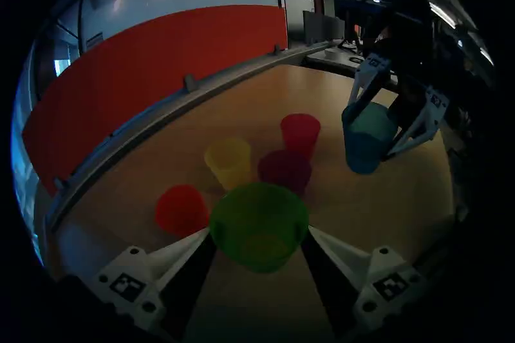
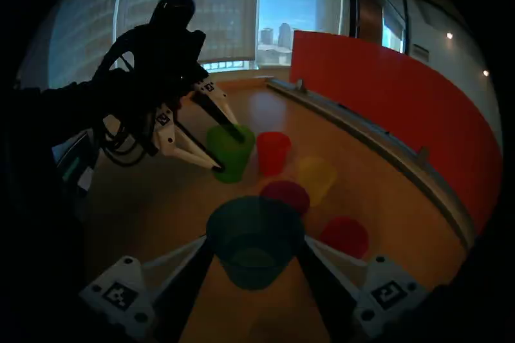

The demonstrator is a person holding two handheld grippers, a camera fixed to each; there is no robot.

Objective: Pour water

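The left gripper [image 1: 257, 233] has its jaws pressed on either side of a green cup [image 1: 259, 227], which sits roughly upright between them. Seen from the right gripper view, the same green cup [image 2: 230, 152] is low over the wooden worktop [image 2: 161, 201]; I cannot tell whether it touches the wood. The right gripper [image 2: 255, 240] holds a blue cup [image 2: 255, 243] in the same way, one jaw against each wall, mouth up. From the left gripper view, the blue cup [image 1: 367, 137] and the right gripper [image 1: 389, 118] hang over the middle of the worktop [image 1: 386, 208], well apart from the green cup.

Four loose cups stand in a cluster between the two held ones, towards the worktop edge that carries the rail [image 1: 161, 111] and the red panel [image 1: 161, 60]. A red cup [image 1: 181, 209] is just beside the green cup, on the rail side. A yellow cup [image 1: 228, 161] and a maroon cup [image 1: 285, 170] stand near each other in the middle. A crimson cup [image 1: 300, 134] is the one nearest the blue cup.

Whether any cup holds water cannot be told in this dim light. A person's dark sleeve [image 2: 77, 105] reaches to the left gripper [image 2: 219, 143] in front of tall windows [image 2: 193, 8].
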